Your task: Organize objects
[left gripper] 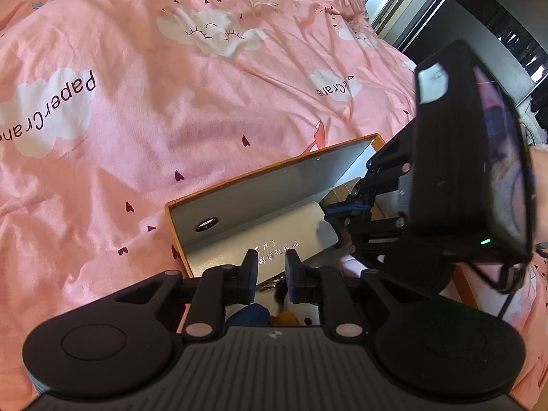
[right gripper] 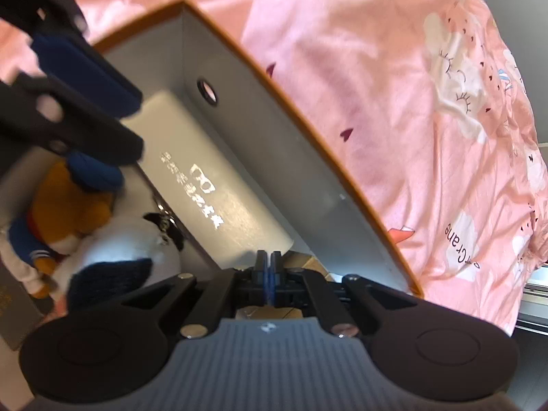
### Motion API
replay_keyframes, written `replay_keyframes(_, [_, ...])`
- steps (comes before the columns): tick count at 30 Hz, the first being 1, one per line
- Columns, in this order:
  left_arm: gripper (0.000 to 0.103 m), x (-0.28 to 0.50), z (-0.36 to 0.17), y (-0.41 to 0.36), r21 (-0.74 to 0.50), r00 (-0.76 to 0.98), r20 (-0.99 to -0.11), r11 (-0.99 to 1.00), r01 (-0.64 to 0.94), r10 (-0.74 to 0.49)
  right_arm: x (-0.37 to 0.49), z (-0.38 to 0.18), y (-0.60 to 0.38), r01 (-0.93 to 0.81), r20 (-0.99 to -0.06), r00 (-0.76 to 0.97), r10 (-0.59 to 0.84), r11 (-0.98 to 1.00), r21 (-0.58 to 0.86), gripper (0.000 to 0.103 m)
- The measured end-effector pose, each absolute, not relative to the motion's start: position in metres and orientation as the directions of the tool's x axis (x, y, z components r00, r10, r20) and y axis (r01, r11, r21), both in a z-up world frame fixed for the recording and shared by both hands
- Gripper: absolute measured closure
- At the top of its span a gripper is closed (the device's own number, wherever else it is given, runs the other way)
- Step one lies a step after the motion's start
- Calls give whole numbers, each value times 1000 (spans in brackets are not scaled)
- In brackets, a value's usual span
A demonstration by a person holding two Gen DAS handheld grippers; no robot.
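Observation:
An orange-rimmed box (left gripper: pixel 270 167) with grey inner walls lies on the pink bed cover. Inside it sits a white case (right gripper: pixel 205 178) with printed characters. Beside the case are an orange plush toy with a blue hat (right gripper: pixel 68 198) and a white and navy plush (right gripper: pixel 126 250) with a metal key ring. My left gripper (left gripper: pixel 271 267) hovers over the case and plush; a narrow gap shows between its fingers with nothing gripped. My right gripper (right gripper: pixel 268 263) points down into the box near the case's end. Its blue pads are pressed together on nothing.
The pink bed cover (left gripper: pixel 154 120) with white clouds spreads to the left of and beyond the box. Dark furniture and a pale frame (left gripper: pixel 445 7) stand past the bed's far right edge. A person's wrist (left gripper: pixel 539 188) shows behind the right gripper.

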State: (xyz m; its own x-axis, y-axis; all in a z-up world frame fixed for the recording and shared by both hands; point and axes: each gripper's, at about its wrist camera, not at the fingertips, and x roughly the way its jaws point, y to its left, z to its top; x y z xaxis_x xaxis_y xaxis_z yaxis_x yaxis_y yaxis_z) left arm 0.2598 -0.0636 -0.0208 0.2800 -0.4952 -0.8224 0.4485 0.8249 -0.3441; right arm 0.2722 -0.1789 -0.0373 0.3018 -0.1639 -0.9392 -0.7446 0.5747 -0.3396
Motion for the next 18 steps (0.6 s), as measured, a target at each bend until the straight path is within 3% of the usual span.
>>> replay_keyframes(7, [85, 234, 13, -61, -257, 378, -807, 846, 468, -454, 242, 14, -187, -689, -931, 354, -89, 649, -324, 99])
replay_keyframes(12, [84, 191, 51, -56, -154, 492, -774, 872, 464, -398, 223, 50, -193, -593, -897, 441, 14, 755, -280, 78])
replay_keyframes(18, [69, 129, 82, -46, -64, 572, -749, 895, 441, -335, 157, 88, -203, -481, -814, 562, 147, 859, -176, 58])
